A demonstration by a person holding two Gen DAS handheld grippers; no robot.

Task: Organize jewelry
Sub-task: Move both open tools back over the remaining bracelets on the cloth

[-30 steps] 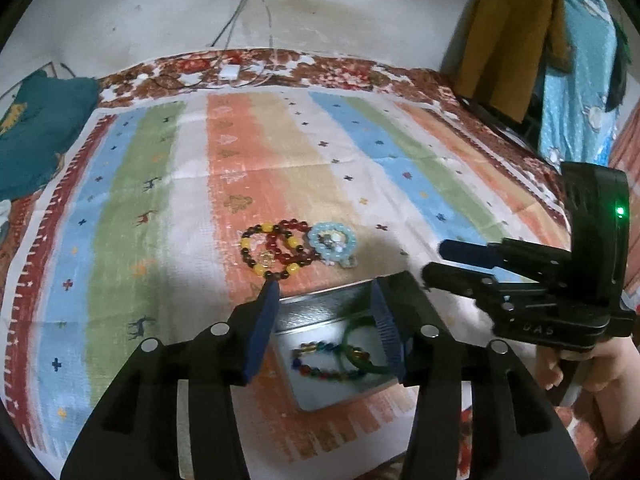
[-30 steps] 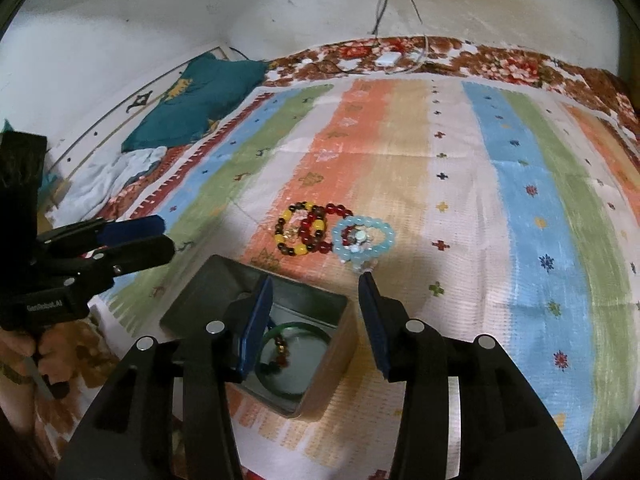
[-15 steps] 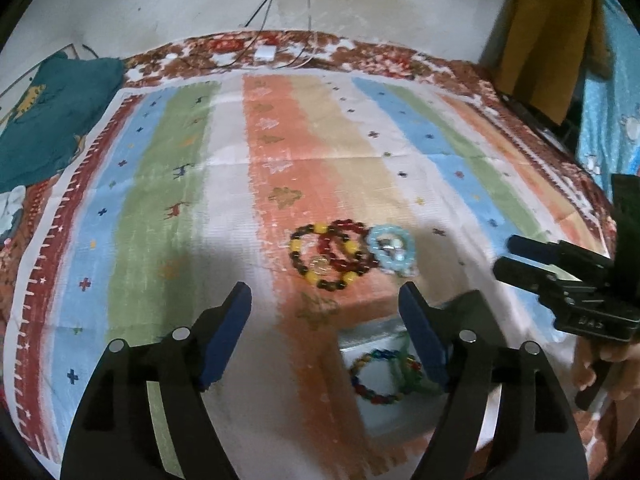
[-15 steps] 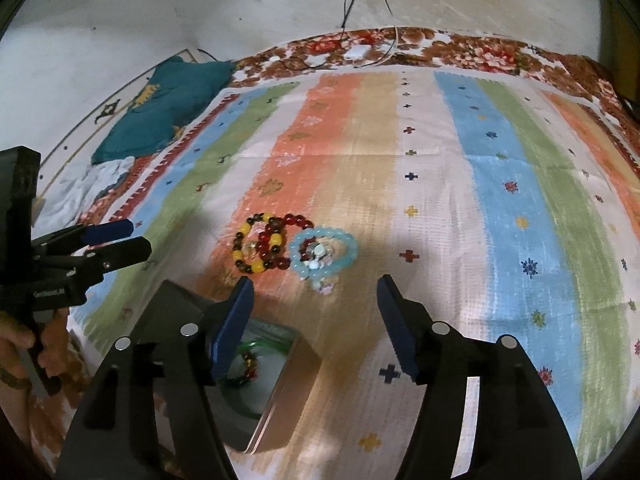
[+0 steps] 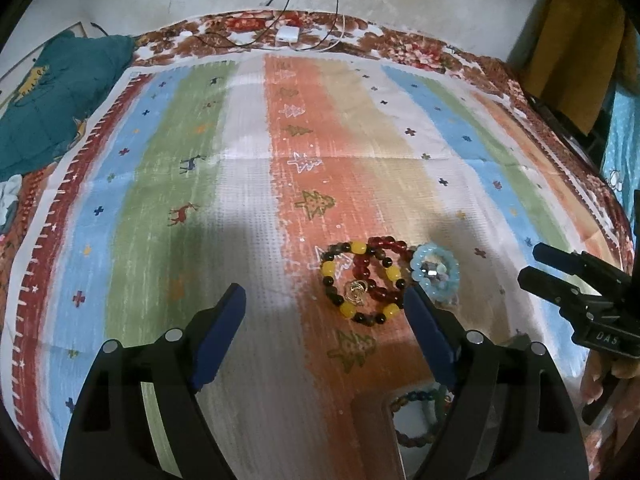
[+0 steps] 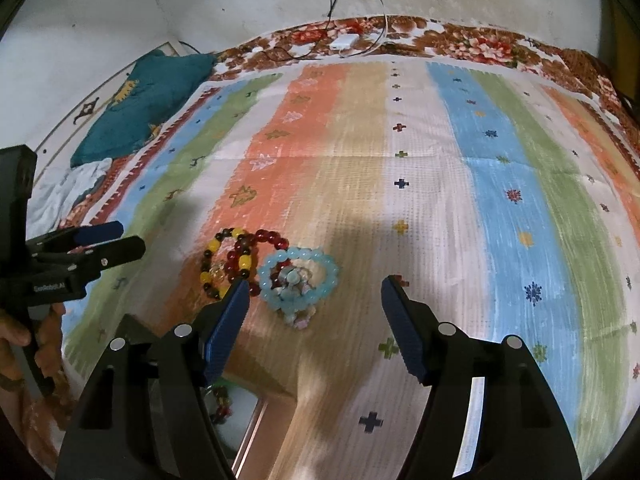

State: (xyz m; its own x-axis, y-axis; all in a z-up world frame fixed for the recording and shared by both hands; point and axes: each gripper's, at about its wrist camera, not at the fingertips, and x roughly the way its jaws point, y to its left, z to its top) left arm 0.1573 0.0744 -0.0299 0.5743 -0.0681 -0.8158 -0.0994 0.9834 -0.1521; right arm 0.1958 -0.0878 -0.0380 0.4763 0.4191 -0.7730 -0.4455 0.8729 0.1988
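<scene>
Claws [image 5: 324,320] spread wider, three bracelets [image 5: 362,284] (outside tin [image 5: 394,436])

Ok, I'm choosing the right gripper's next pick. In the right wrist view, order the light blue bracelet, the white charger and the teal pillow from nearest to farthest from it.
1. light blue bracelet: just ahead of the right gripper, slightly left.
2. teal pillow: far off, at the mat's left edge.
3. white charger: farthest, at the wall end.
</scene>
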